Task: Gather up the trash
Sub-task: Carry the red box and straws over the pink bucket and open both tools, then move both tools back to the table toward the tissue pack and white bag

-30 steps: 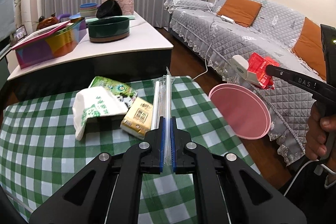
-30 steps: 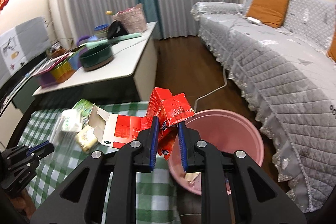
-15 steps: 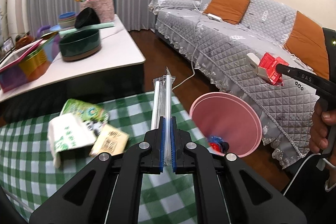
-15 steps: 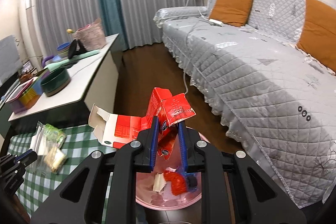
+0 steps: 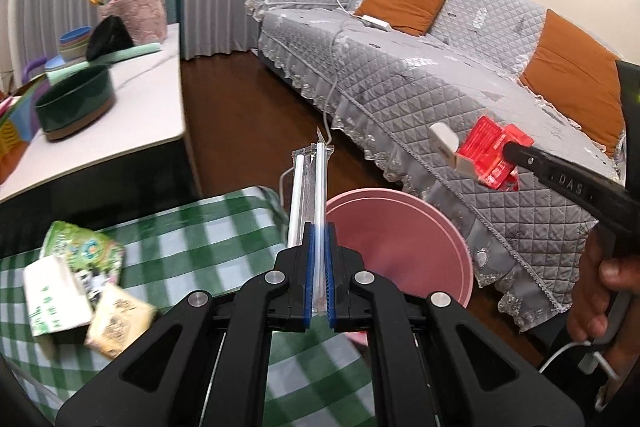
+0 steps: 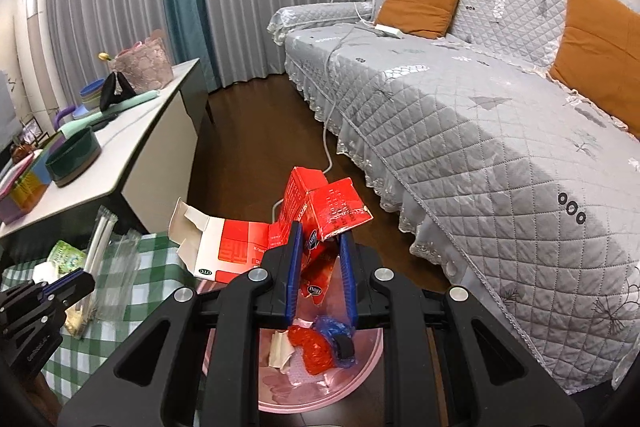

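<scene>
My left gripper (image 5: 317,227) is shut on a clear wrapper with white straws (image 5: 310,183), which stick up past the fingertips at the edge of the green checked table (image 5: 192,227). The pink bin (image 5: 404,247) stands on the floor just right of it. My right gripper (image 6: 320,231) is shut on a flattened red and white carton (image 6: 288,227) and hangs over the pink bin (image 6: 320,391), which holds red, blue and white scraps. In the left wrist view the right gripper (image 5: 500,157) with the carton (image 5: 486,155) is above and right of the bin.
Green snack packets and a tissue pack (image 5: 80,287) lie on the checked table. A white low table (image 5: 132,99) with bowls and a box stands behind. A grey quilted sofa (image 6: 480,131) with orange cushions fills the right. A white cable (image 6: 328,147) runs across the dark floor.
Both grippers have swung to the right, away from the table. The bin now sits under the right gripper, and the straws have come to the bin's left rim. Neither grip has changed.
</scene>
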A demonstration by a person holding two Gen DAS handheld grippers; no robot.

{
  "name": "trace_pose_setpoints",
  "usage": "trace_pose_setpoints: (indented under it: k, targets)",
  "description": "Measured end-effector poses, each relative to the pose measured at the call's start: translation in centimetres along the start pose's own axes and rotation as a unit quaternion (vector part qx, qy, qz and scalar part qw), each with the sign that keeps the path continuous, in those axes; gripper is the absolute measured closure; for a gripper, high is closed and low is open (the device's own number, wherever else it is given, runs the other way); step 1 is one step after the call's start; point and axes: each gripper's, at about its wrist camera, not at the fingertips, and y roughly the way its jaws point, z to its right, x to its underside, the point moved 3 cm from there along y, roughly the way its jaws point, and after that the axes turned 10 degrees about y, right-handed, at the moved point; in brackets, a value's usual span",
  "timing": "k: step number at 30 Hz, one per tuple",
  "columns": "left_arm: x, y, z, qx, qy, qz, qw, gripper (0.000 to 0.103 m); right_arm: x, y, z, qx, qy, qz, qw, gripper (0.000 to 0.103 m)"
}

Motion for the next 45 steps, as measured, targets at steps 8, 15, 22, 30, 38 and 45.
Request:
trace_pose_setpoints:
  k: [8, 15, 22, 30, 38, 45]
  targets:
    - [-0.5, 2.9, 1.6, 0.019, 0.001, -0.007, 0.9998, 0.098, 0.7, 1.1, 0.2, 0.017, -0.014, -0.001, 1.0, 0.084]
    - [-0.6, 4.9, 2.8, 0.027, 0.001, -0.015, 0.9995, 0.098, 1.2, 1.6, -0.1, 0.024, -0.026, 0.0, 0.999, 0.084]
    - [-0.5, 6.1, 3.5, 0.033, 0.002, -0.022, 0.9992, 0.098, 1.5, 1.9, 0.0, 0.026, -0.027, -0.004, 0.999, 0.084]
    - [-0.4, 6.4, 3.4, 0.035, -0.009, -0.032, 0.9988, 0.08, 1.6, 1.9, 0.2, 0.028, -0.017, -0.007, 0.999, 0.061]
    - [0.5, 3.3, 2.0, 0.016, -0.02, -0.02, 0.9995, 0.08, 1.5, 1.0, -0.6, 0.022, -0.019, 0.003, 1.0, 0.06]
    - [2.4, -1.8, -0.7, -0.014, -0.041, -0.002, 0.9991, 0.08, 2.0, -0.5, -3.4, -0.002, -0.031, 0.013, 0.999, 0.06]
